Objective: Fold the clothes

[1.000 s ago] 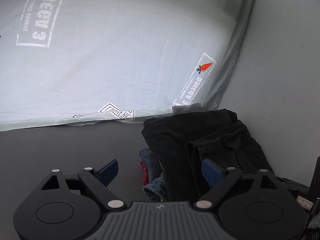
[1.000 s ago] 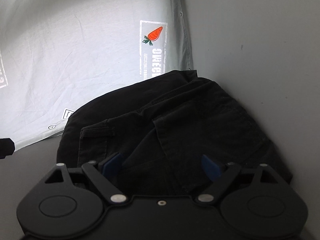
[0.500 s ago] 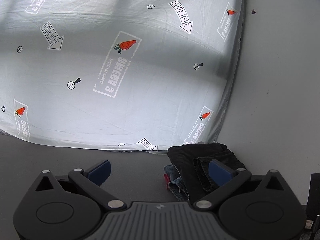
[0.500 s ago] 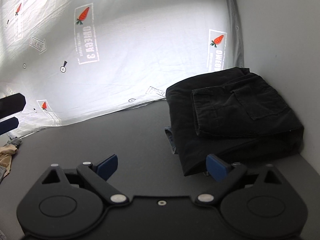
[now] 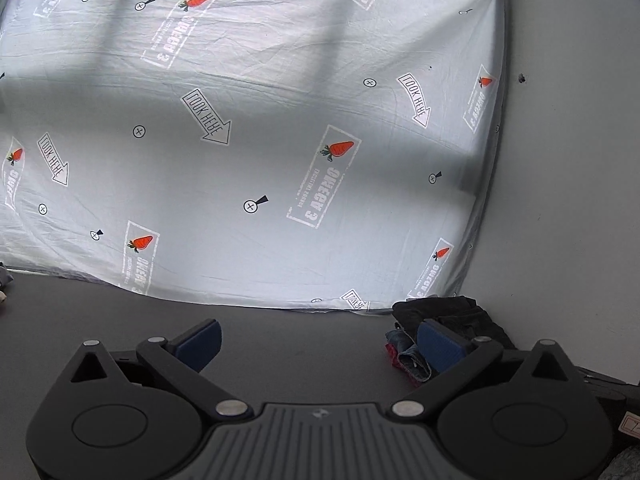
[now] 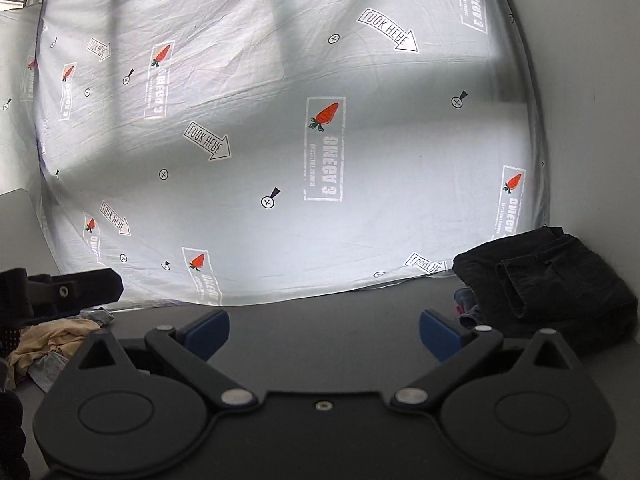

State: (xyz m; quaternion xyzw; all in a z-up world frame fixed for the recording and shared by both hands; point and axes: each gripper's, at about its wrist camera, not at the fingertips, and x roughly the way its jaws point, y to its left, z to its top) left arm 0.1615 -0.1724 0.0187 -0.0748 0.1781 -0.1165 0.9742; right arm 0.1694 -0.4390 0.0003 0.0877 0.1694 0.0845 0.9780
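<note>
A folded black garment (image 6: 544,280) lies on top of a stack at the far right of the dark table, against the wall; it also shows in the left wrist view (image 5: 452,312). Denim and red cloth (image 5: 404,354) stick out under it. My left gripper (image 5: 320,340) is open and empty, well back from the stack. My right gripper (image 6: 324,330) is open and empty, to the left of the stack. A pile of unfolded clothes (image 6: 52,344), tan and grey, lies at the far left in the right wrist view.
A grey sheet (image 5: 280,140) printed with carrots and arrows hangs behind the dark table (image 6: 340,320). A white wall (image 5: 568,160) stands on the right. The other gripper's black body (image 6: 68,290) shows at the left in the right wrist view.
Both grippers have pulled back and up, away from the folded black garment, which now looks small at the right. Both stay open and empty.
</note>
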